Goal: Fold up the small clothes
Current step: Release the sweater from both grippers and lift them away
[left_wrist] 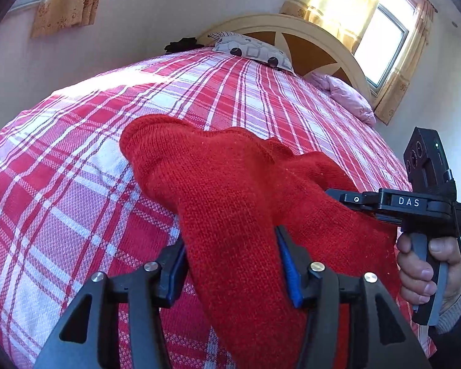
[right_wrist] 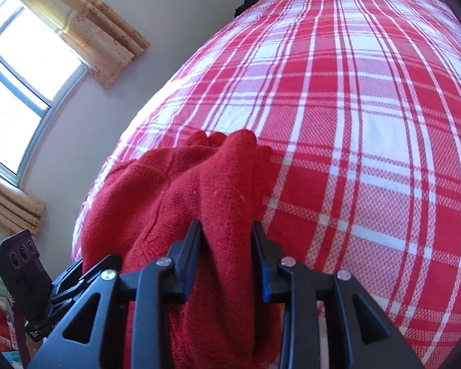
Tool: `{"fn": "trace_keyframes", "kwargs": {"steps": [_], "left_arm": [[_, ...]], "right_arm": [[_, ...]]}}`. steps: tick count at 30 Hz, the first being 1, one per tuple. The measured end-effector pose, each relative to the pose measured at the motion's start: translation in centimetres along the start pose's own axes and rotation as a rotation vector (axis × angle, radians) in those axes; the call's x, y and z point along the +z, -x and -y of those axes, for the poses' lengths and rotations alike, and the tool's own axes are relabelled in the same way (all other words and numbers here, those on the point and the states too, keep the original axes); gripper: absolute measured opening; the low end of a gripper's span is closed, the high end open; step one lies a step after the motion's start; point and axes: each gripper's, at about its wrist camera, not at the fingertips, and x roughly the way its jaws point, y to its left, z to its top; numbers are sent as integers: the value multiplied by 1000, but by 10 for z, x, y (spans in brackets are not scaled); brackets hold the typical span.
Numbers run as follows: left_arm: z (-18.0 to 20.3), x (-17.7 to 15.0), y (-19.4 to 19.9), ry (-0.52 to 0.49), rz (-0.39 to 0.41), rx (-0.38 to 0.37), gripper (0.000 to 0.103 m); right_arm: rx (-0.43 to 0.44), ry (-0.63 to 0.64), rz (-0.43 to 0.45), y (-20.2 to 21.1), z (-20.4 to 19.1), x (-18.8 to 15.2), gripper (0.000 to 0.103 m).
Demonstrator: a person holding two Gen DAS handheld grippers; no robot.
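Red knit sweater (left_wrist: 230, 190) bunched between both grippers: the left gripper (left_wrist: 232, 264) and right gripper (right_wrist: 227, 246) each pinched a fold, holding it above the plaid bedspread (left_wrist: 76, 184), pillows (left_wrist: 255, 49) by the headboard (left_wrist: 310, 40) beyond.

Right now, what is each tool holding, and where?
Both grip the red knit garment: left tool on a bunched fold, right tool on another.
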Motion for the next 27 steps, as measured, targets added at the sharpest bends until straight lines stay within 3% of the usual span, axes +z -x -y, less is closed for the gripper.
{"fn": "trace_keyframes", "kwargs": {"steps": [5,7,11,17,19,23,27], "left_arm": [[-3,-3,8,23,-11,17,61],[0,-3,19,18,-6,40,61],[16,1,47,-36,28,130,61],[34,3,104,-94,145,162,65],[39,4,122,-105,176,176,66],[46,8,151,-100,231,203,81],[58,10,169,-123,272,213,81]], "right_arm": [[-64,1,13,9,5,-4,57],[-79,-10,35,20,7,-7,59],[-184,-16,118,55,4,-14,74],[-256,92,299,131,-42,-43,96],[-268,137,353,151,-62,-55,99],[-294,211,439,177,-101,-74,102],[-292,244,484,192,-124,-89,103]]}}
